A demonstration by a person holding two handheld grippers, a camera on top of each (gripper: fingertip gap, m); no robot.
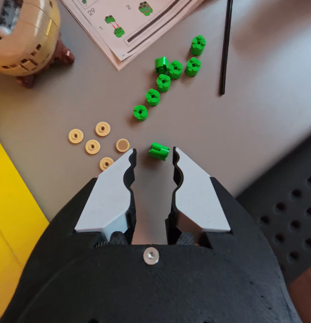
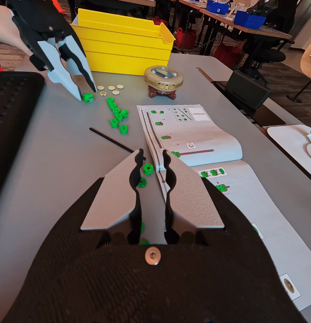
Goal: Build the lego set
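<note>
My left gripper (image 1: 154,150) is open just above the grey table, with a green round brick lying on its side (image 1: 159,151) between its fingertips. The same gripper (image 2: 88,94) and brick (image 2: 87,97) show in the right wrist view. Several more green round bricks (image 1: 163,82) stand in a loose line beyond it. Several tan round plates (image 1: 92,146) lie to its left. A black axle rod (image 1: 225,47) lies at the right. My right gripper (image 2: 152,152) is open and empty, over a green round brick (image 2: 148,168) and a flat green round plate (image 2: 141,182).
The open instruction booklet (image 2: 194,132) lies right of the bricks. A tan domed model on a brown base (image 2: 163,79) stands by a yellow bin (image 2: 123,42). A black perforated chair back (image 2: 9,108) is at the table's left edge. Left tips to right tips: about 25 cm. The right tips stand about 12 cm off the black axle rod (image 1: 225,47). The right camera catches it too, in the right wrist view (image 2: 113,142).
</note>
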